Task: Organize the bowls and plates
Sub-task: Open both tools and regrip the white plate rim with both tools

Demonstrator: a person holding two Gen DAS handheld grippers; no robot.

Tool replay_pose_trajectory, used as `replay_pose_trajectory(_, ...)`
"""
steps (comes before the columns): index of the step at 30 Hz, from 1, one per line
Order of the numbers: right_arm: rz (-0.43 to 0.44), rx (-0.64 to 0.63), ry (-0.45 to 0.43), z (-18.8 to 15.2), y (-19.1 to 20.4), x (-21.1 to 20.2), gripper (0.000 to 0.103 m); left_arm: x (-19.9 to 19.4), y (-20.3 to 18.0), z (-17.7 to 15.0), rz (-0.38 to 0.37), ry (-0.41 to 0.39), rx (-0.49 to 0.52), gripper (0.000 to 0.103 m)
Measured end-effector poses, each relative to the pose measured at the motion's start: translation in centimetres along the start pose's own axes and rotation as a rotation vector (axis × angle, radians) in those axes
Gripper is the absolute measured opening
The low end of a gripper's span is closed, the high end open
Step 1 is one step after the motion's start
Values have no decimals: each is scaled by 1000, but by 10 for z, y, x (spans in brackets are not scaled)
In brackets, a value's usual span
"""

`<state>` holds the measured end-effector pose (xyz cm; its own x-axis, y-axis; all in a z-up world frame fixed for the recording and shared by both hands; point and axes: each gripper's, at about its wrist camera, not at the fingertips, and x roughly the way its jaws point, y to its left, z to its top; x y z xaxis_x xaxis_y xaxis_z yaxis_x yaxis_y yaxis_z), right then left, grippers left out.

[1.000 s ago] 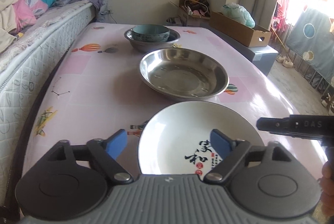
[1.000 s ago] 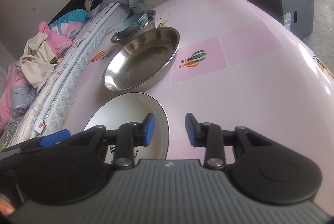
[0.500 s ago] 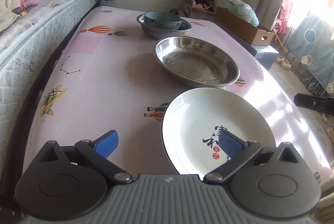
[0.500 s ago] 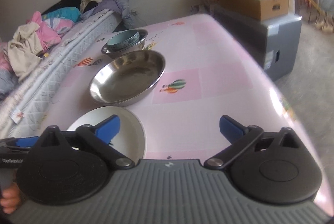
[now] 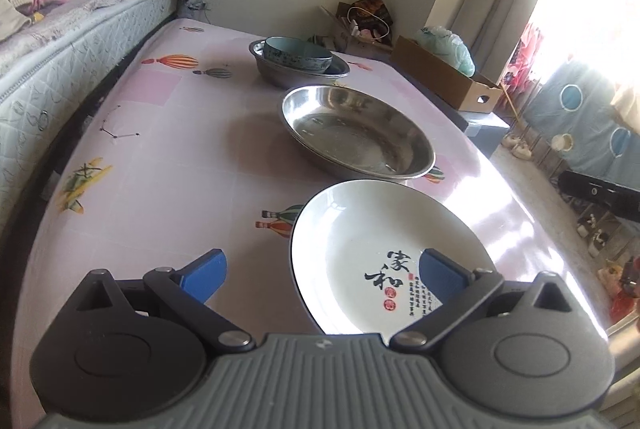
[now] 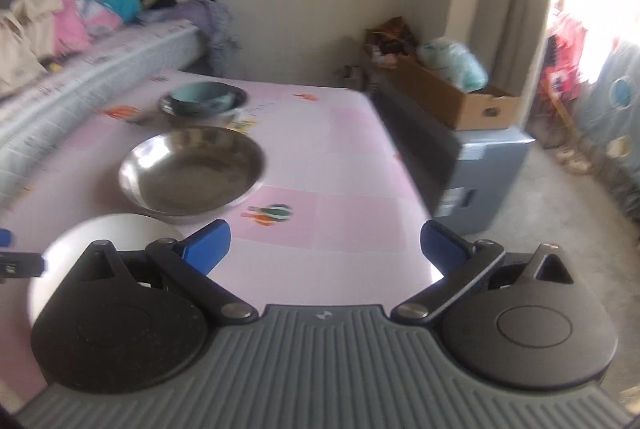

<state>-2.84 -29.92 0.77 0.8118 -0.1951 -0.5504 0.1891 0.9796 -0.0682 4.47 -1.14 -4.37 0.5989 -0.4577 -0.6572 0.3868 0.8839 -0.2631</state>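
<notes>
Now both my grippers are wide open and hold nothing. My left gripper hangs low over the near end of the pink table, and the white plate with the black characters lies flat just under it. The right pad is over the plate's inside, the left pad is over bare cloth beside it, so the plate's left rim sits between the 2 pads but neither one touches it. My right gripper points over the empty part of the table, to the right of the dishes, with only cloth between its fingers.

Behind the white plate stands the large steel dish, very near to it. Further back is a smaller steel bowl with a blue-green bowl already sitting inside it.

I judge that the stacking is about half done: 1 pair is nested, and the white plate and the large dish are not yet put together. The step in hand seems to be the approach to the white plate. For the next move I must bring the left gripper lower and shift it, so that 1 pad goes under the rim and 1 above, then close. The plate is smooth and shallow, so a grip too near the edge could slip.
</notes>
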Motion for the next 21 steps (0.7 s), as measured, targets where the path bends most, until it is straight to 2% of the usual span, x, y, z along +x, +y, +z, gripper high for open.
replay_pose_trajectory(3, 128, 103, 3, -6, -11, 1, 102, 1, -1, -3, 36, -1, 23, 103)
replay_pose_trajectory(9, 296, 332, 120, -32, -15, 28, 101, 8, 9, -3, -15, 31, -34, 98)
replay_pose_trajectory(11, 334, 387, 154, -40, -16, 36, 99, 11, 11, -4, -2, 56, -33, 98)
replay_pose_trajectory(15, 389, 426, 205, -54, -4, 49, 87, 19, 10, -6, 15, 97, -25, 87)
replay_pose_trajectory(21, 437, 488, 265, -60, 2, 68, 65, 28, 14, -9, -19, 135, -41, 67)
